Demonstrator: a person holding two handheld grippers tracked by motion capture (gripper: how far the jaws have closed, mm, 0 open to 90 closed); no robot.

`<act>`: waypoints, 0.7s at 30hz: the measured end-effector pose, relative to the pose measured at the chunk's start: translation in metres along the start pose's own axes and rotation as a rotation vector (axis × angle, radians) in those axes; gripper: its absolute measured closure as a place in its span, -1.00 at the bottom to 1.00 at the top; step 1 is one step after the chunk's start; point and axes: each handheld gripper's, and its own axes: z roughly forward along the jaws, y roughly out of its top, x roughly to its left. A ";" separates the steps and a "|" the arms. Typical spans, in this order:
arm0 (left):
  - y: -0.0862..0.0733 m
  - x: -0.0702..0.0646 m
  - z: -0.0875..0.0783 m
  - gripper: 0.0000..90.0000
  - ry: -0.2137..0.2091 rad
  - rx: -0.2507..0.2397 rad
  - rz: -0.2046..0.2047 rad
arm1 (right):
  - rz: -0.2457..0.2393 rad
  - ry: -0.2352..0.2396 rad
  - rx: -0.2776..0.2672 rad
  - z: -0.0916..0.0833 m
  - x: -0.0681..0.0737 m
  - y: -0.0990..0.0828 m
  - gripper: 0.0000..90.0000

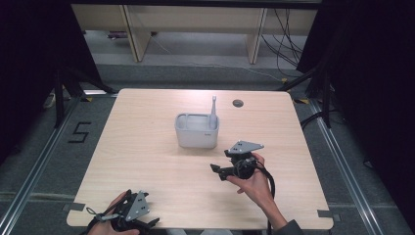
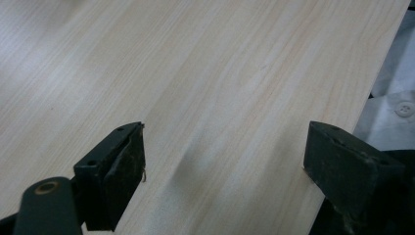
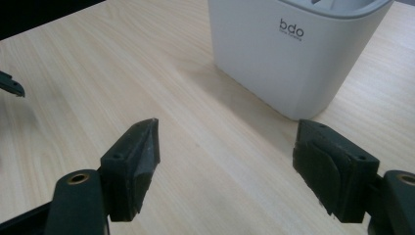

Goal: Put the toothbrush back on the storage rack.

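Here's the table, pale wood, a small dark grommet hole near its far edge. Sitting around the middle of it, the grey caddy, a rounded box with "bdo" printed on its near wall. Standing in its right-hand compartment, a slim grey brush handle, upright, long axis pointing straight up, poking well above the rim. What else lies inside the caddy, I can't tell from here.

Now the hands. The right tongs hover just in front of the caddy, near its right front corner, pointed leftward across the table. Jaws spread wide, nothing between them; the right gripper view has the caddy close ahead and a touch to the right. The handle stands beyond and above those tips.

The left tongs sit down at the near left edge, well apart from the caddy, also agape and empty over bare wood.

So the right hand is clearly the nearer one. My read: a reach up and forward to that handle comes next.
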 end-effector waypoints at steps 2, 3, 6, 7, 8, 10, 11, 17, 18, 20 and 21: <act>0.000 0.000 0.000 -0.66 0.000 0.000 -0.001 | 0.020 -0.007 0.009 -0.002 0.002 -0.002 -0.42; 0.000 0.000 0.000 -0.66 0.000 0.000 0.000 | 0.007 0.007 0.006 -0.002 0.002 -0.003 -0.42; 0.000 0.000 0.000 -0.66 -0.001 0.001 -0.001 | -0.005 -0.003 0.004 -0.004 0.004 -0.006 -0.42; 0.000 0.000 0.000 -0.66 -0.001 0.001 -0.001 | -0.002 0.000 -0.003 -0.004 0.004 -0.008 -0.42; 0.000 0.000 0.000 -0.66 -0.001 0.001 -0.002 | -0.002 0.000 -0.003 -0.004 0.004 -0.008 -0.42; 0.000 0.000 0.000 -0.66 -0.001 0.000 -0.001 | 0.048 0.005 0.013 -0.007 0.008 -0.010 -0.42; 0.000 0.000 0.000 -0.66 -0.001 0.000 -0.001 | 0.008 0.011 -0.003 -0.006 0.005 -0.012 -0.42; 0.000 0.000 0.000 -0.66 -0.002 0.001 -0.002 | 0.028 0.022 0.006 -0.010 0.011 -0.018 -0.43; 0.000 0.000 0.000 -0.66 -0.001 0.001 -0.002 | 0.005 0.014 0.001 -0.010 0.010 -0.019 -0.43; 0.000 0.000 0.000 -0.66 0.000 0.000 -0.002 | 0.014 0.008 -0.004 -0.010 0.011 -0.021 -0.43; 0.000 0.000 0.000 -0.66 -0.001 0.001 -0.002 | 0.039 0.022 0.011 -0.012 0.013 -0.023 -0.43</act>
